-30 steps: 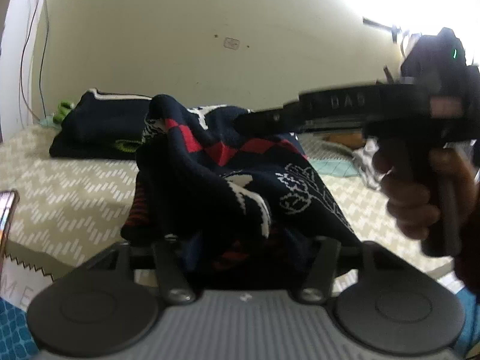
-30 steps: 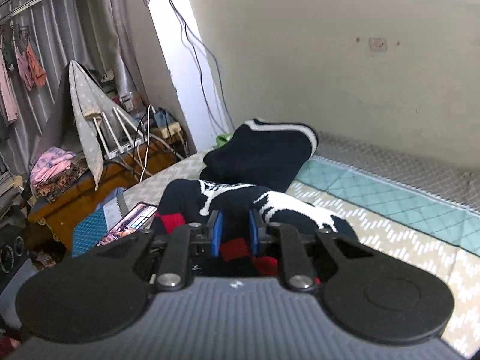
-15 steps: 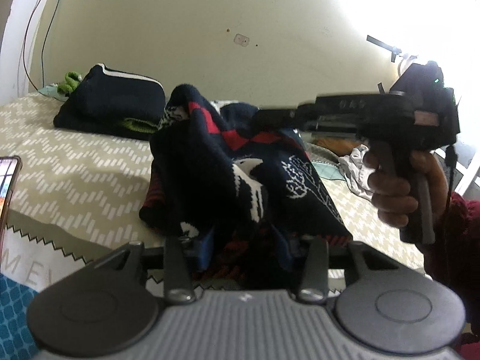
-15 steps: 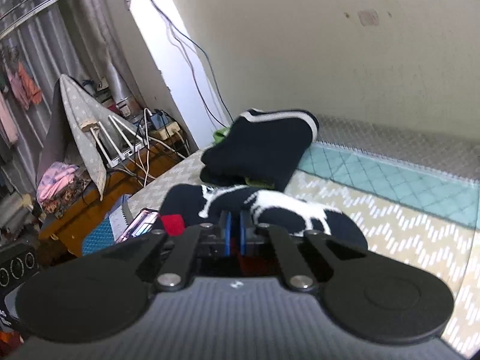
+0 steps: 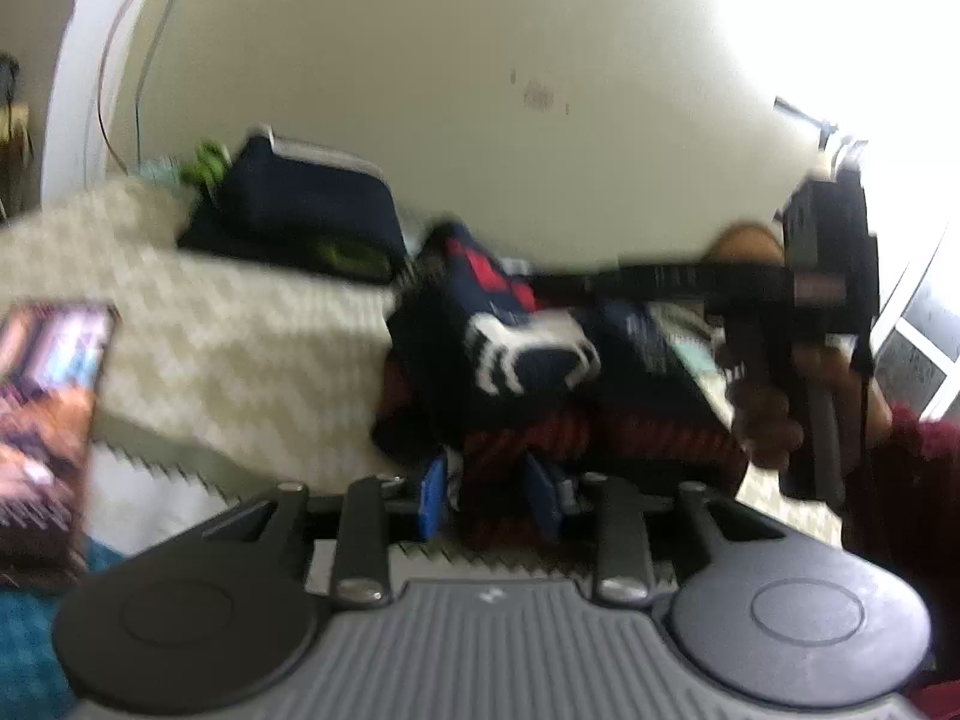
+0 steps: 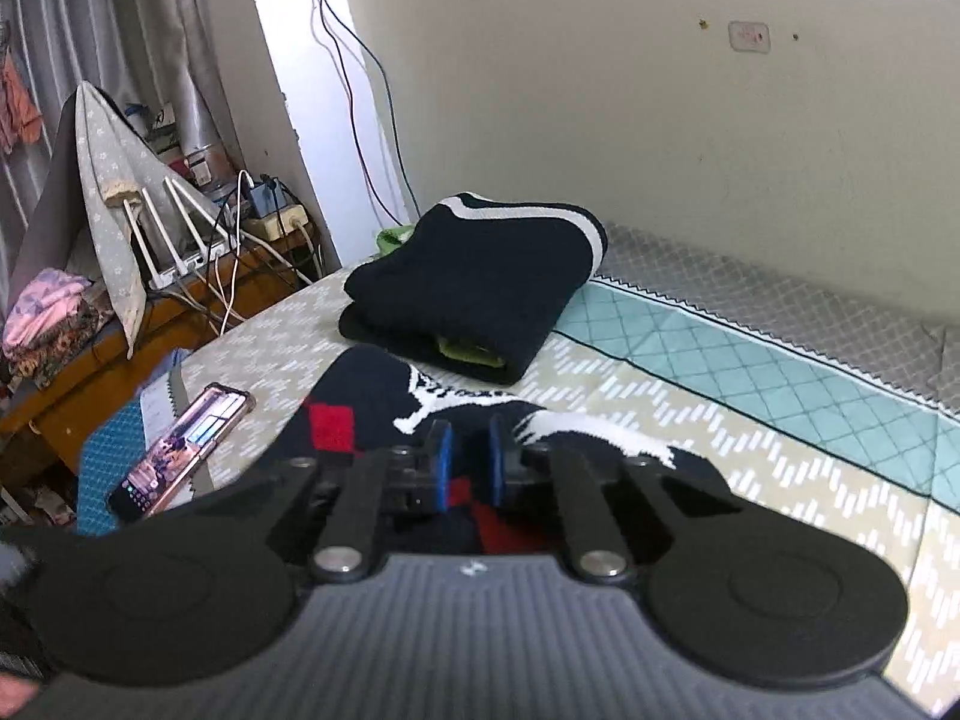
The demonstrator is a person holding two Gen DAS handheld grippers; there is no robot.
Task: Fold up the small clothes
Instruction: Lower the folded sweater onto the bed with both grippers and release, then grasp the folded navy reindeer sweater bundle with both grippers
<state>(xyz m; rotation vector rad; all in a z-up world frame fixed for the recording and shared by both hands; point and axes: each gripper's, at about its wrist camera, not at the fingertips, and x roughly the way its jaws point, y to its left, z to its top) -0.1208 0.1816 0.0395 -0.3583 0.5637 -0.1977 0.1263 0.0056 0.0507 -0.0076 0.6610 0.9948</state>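
A navy sweater [image 5: 528, 354] with red diamonds and white figures is bunched on the bed. My left gripper [image 5: 487, 498] has the sweater's red-striped hem between its blue pads, and its jaws are closing on it. The picture is blurred. My right gripper [image 6: 468, 465] reaches in from the right and pinches a raised fold of the sweater [image 6: 372, 414] near its top; its jaws are opening slightly with cloth still between them. A hand [image 5: 768, 420] holds the right gripper's handle.
A folded navy garment with a white stripe [image 6: 480, 282] lies behind the sweater near the wall. A lit phone [image 6: 180, 450] rests at the patterned bed cover's [image 6: 720, 450] left edge. Beyond that edge, a wooden side table [image 6: 72, 384] carries cables and a router.
The left jaws have narrowed around the hem and the left view has shifted, now blurred. The sweater bundle looks lower and more compact. The right pads drew together, then parted a little.
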